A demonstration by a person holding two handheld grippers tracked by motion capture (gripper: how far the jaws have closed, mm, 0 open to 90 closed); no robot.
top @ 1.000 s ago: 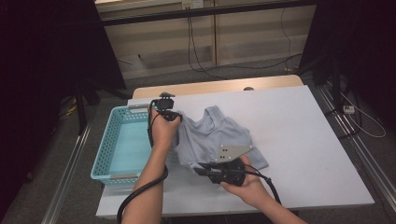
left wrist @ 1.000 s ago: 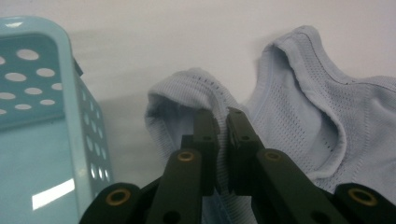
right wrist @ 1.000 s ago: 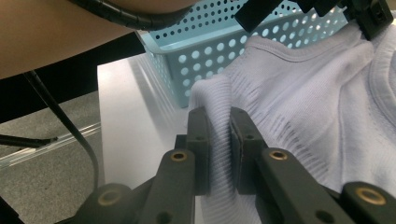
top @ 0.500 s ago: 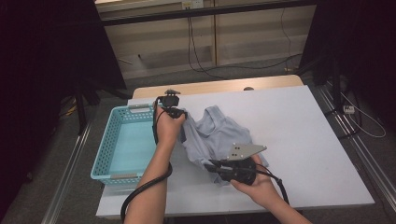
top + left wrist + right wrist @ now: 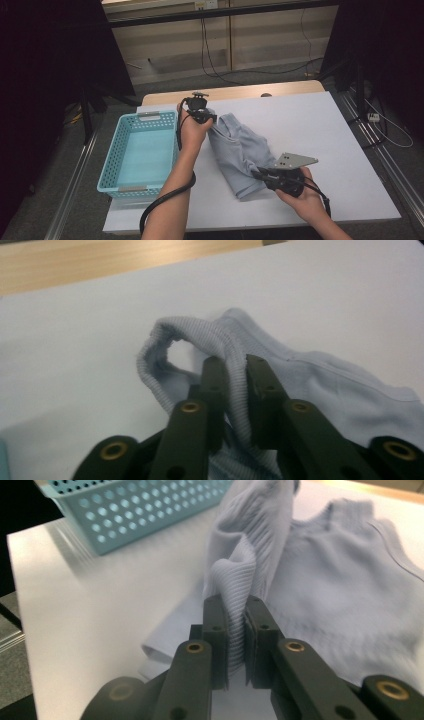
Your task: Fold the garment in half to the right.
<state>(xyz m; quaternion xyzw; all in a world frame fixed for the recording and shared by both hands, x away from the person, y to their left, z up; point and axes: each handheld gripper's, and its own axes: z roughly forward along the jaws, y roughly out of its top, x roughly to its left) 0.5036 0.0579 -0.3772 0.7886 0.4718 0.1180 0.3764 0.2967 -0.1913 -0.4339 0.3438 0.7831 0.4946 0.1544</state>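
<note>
**A:** Where is the garment?

**B:** The pale blue ribbed top (image 5: 240, 150) lies crumpled on the white table (image 5: 320, 130), just right of the turquoise perforated basket (image 5: 137, 150). In the high view it runs from the left gripper (image 5: 212, 120) near the table's far side down to the right gripper (image 5: 257, 175) near the front edge.

**A:** What is the left gripper doing?

**B:** In the left gripper view the ribbed neckline (image 5: 195, 340) runs down between the two black jaws of the left gripper (image 5: 235, 362). The jaws have just been opening a little, and a slim gap shows on the right side of the band. Whether the left pad is pressing on the cloth is hard to tell from this angle; it looks more like a loosened hold than a firm pinch.

**A:** And the right one?

**B:** The right gripper (image 5: 235, 602) is clamped narrow on a bunched fold of the top (image 5: 240, 560), which stands up from between the jaws. The rest of the fabric spreads out flat behind it, and the basket (image 5: 130, 510) sits at the upper left of the right gripper view.

**A:** Anything in the basket?

**B:** Its turquoise floor is bare in the high view. The left hand (image 5: 192, 135) is beside its right wall, the forearm crossing the table's front edge with a black cable (image 5: 160, 210) looping below.
</note>
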